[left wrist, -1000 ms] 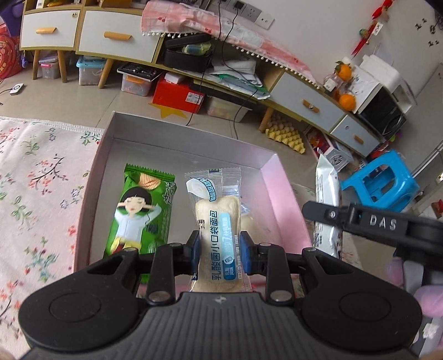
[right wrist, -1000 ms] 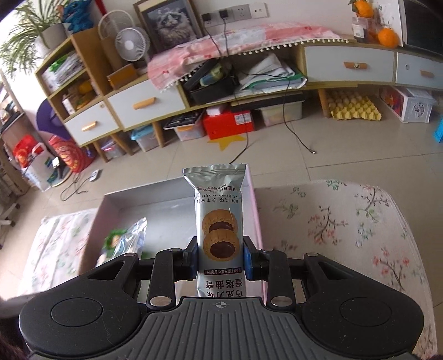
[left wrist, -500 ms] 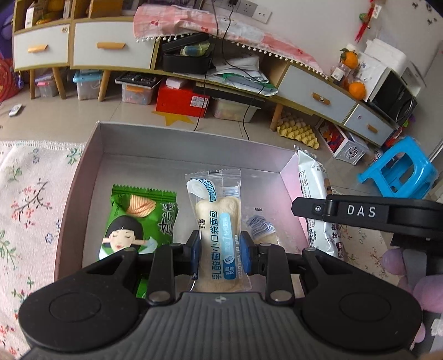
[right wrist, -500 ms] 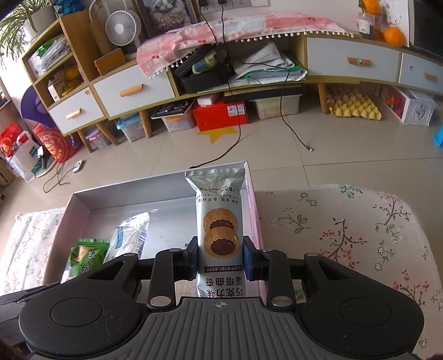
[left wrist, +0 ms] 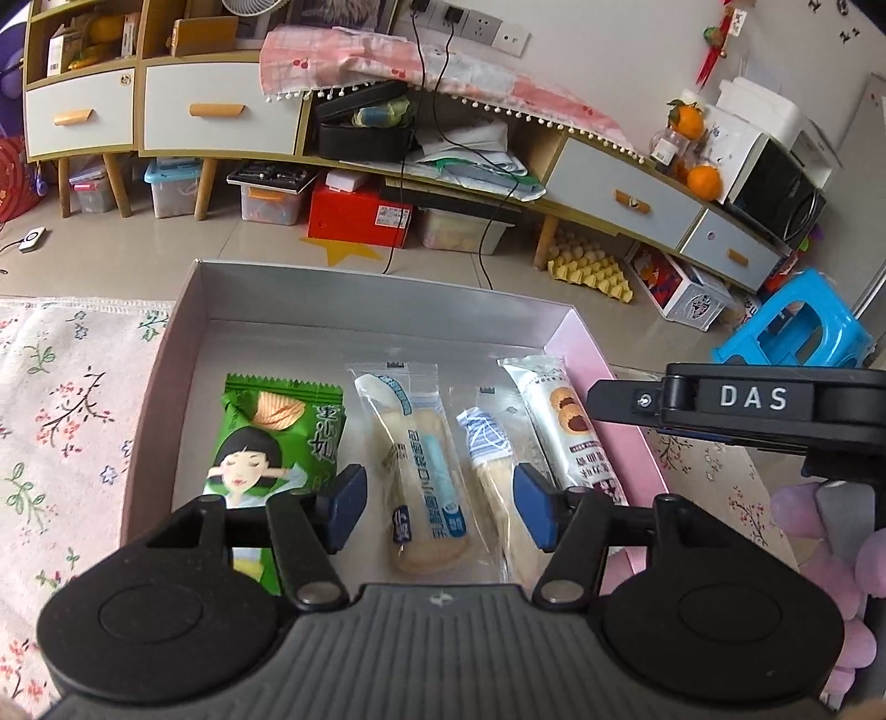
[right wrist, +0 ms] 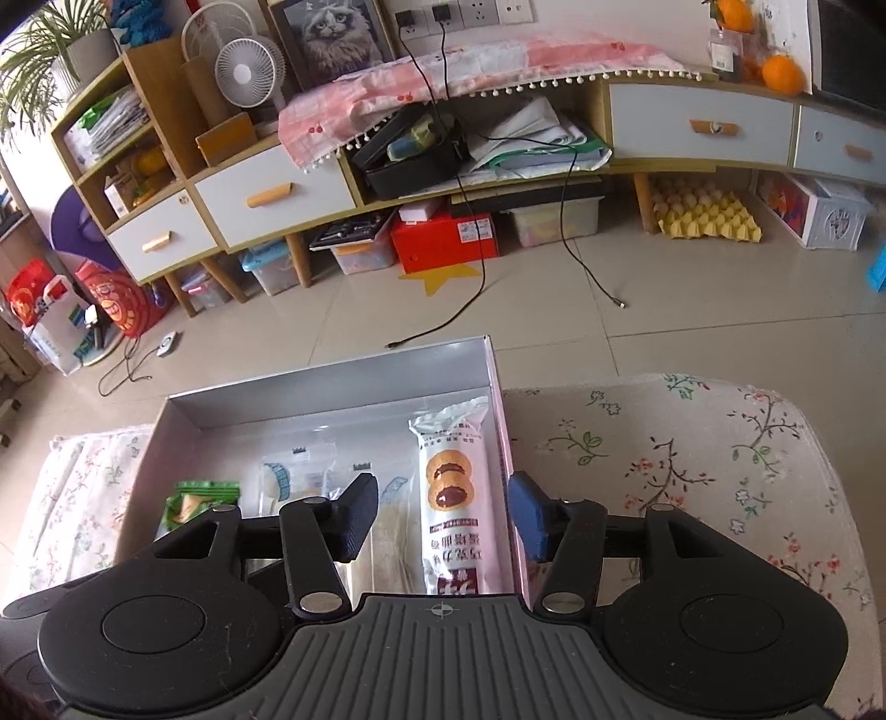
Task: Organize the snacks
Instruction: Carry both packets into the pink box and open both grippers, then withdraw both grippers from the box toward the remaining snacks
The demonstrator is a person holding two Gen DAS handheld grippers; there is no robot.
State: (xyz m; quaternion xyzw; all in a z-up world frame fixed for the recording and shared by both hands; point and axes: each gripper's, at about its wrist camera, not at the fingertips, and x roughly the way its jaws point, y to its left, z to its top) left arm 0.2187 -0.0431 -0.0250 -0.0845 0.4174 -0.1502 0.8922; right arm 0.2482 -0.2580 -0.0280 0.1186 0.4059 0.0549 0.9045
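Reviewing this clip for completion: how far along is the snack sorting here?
Four packets lie side by side in the box: green chips, bread packet, small clear packet, chocolate biscuit. Both claws, left and right, are opening, gripping nothing. No loose snacks visible.

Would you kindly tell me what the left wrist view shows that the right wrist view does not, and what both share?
Only the left wrist view shows the blue stool and the right hand-held gripper's "DAS" arm. Only the right wrist view shows the white fan and cat picture. Both show the grey box, the green snack packet, the bread packet and the chocolate biscuit packet lying inside it, with each view's own jaws opening, pressing on nothing.
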